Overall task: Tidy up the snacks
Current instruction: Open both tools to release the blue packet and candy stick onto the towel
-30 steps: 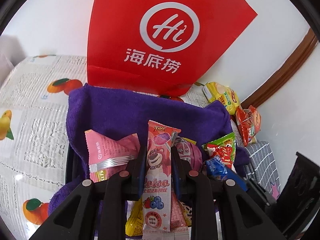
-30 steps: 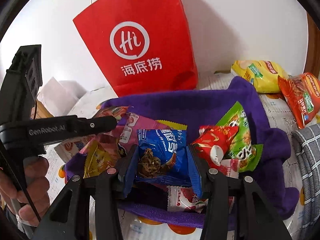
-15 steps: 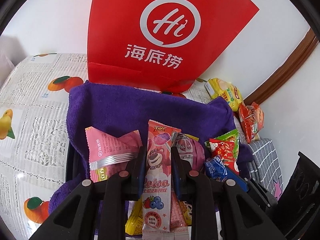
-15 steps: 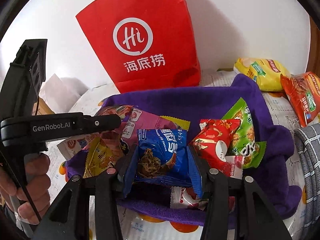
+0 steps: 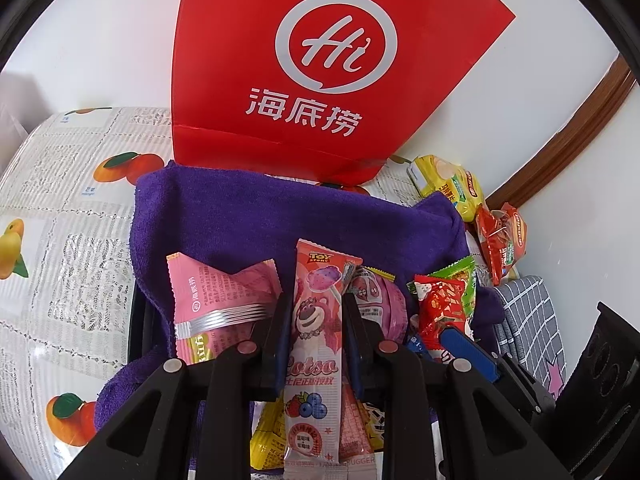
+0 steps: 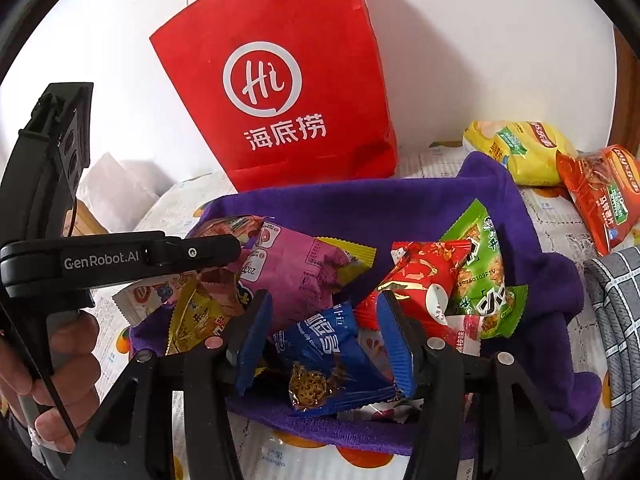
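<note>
Snack packets (image 6: 296, 276) fill purple-cloth-lined basket (image 6: 532, 248) before red paper bag (image 6: 276, 80).

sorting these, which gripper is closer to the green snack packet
Right. The right gripper sits just left of the green snack packet; the left gripper is further left, across the pile.

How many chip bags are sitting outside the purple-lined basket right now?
2. A yellow chip bag lies behind the purple towel's far right corner; an orange chip bag overlaps its right side. Others may be hidden.
</note>
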Tool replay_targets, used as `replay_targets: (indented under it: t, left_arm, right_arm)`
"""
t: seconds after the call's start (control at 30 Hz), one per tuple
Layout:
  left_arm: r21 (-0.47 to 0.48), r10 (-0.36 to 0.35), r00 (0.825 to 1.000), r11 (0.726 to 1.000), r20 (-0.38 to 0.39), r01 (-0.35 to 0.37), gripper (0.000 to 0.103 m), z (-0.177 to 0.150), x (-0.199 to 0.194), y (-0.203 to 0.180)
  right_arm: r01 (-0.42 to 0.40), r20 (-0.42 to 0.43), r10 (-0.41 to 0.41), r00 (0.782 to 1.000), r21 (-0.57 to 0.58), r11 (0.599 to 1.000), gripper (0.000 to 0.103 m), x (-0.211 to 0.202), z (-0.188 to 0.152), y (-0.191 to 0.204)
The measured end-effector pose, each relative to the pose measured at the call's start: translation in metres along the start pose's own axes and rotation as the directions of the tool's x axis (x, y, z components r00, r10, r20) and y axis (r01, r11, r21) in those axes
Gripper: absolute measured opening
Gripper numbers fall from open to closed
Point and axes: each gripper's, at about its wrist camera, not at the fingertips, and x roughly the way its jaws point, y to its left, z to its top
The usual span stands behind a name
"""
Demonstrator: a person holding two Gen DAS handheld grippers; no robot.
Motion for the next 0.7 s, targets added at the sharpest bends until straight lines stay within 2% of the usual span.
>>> replay_targets:
  t: [0.7]
  left_arm:
    - [0.011, 0.011, 1.000, 1.000, 0.003, -0.011, 0.024, -0.0008, 0.0003, -0.0007]
  right_arm:
    - [0.008, 0.047, -0.010, 0.999, 0.055, 0.998, 0.054, -0.0094, 0.0024, -0.0101]
